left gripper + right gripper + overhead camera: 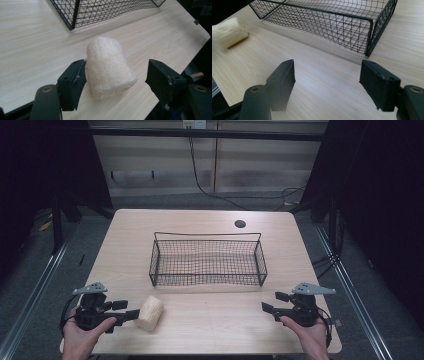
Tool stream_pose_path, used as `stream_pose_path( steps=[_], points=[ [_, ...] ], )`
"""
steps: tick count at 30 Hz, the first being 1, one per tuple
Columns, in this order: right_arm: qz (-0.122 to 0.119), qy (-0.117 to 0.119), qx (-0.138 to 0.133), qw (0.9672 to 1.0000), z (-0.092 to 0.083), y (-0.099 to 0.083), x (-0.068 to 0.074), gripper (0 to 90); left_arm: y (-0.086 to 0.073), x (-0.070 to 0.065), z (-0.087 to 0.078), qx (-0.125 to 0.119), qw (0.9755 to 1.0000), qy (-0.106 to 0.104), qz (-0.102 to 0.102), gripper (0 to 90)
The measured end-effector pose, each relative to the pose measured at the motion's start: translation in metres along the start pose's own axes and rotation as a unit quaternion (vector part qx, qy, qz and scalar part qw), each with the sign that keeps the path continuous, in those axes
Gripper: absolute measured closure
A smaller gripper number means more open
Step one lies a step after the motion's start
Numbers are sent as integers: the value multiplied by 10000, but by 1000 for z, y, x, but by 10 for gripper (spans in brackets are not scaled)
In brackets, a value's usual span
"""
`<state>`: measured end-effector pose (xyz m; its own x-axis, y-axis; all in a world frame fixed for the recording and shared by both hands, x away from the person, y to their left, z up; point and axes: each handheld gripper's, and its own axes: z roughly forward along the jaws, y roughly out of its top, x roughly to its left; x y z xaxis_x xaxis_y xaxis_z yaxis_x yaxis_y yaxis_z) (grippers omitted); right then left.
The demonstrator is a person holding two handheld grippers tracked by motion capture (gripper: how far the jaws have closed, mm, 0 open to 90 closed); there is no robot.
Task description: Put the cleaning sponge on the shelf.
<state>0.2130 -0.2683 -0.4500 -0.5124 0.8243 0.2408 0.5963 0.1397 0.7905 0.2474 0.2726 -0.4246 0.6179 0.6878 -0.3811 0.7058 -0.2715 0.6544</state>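
Looking down from the high view, a pale loofah sponge lies on the wooden table in front of the wire basket, the left gripper at its side and the right gripper well apart. In the left gripper view, the jaws stand wide around the sponge: one pad touches it, the other stays clear. In the right gripper view, jaws are spread, nothing between them.

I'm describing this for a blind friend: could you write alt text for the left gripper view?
A pale, fibrous loofah roll lies on a light wooden table between the left tool's two black jaws: one jaw touches its side, the other stands clear. A black wire basket's corner sits behind.
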Motion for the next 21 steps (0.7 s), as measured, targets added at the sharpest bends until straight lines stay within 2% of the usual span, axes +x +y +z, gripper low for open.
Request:
stream_pose_path(
  steps=[3,4,5,6,11,14,18,20,21],
  points=[
    [66,53,-12,10000,0,0,2,261,7,-4,1,124,9998,122,1,305],
    [102,118,14,9999,1,0,2,244,10,-6,1,201,9997,143,62,291],
    [102,118,14,9999,1,0,2,244,10,-6,1,201,9997,143,62,284],
    [139,131,15,9998,1,0,2,242,16,-8,2,368,9992,116,131,281],
    [167,188,26,9997,0,0,1,235,24,-10,1,470,9988,117,93,229],
    [241,269,123,9993,1,0,2,228,29,-11,4,649,9978,127,34,227],
    [259,307,98,9991,1,0,2,221,35,-15,4,792,9966,158,148,233],
    [271,330,92,9990,1,0,1,221,39,-16,2,804,9961,331,162,278],
    [267,342,101,9990,1,0,1,221,41,-16,2,863,9955,341,174,270]
  ],
)
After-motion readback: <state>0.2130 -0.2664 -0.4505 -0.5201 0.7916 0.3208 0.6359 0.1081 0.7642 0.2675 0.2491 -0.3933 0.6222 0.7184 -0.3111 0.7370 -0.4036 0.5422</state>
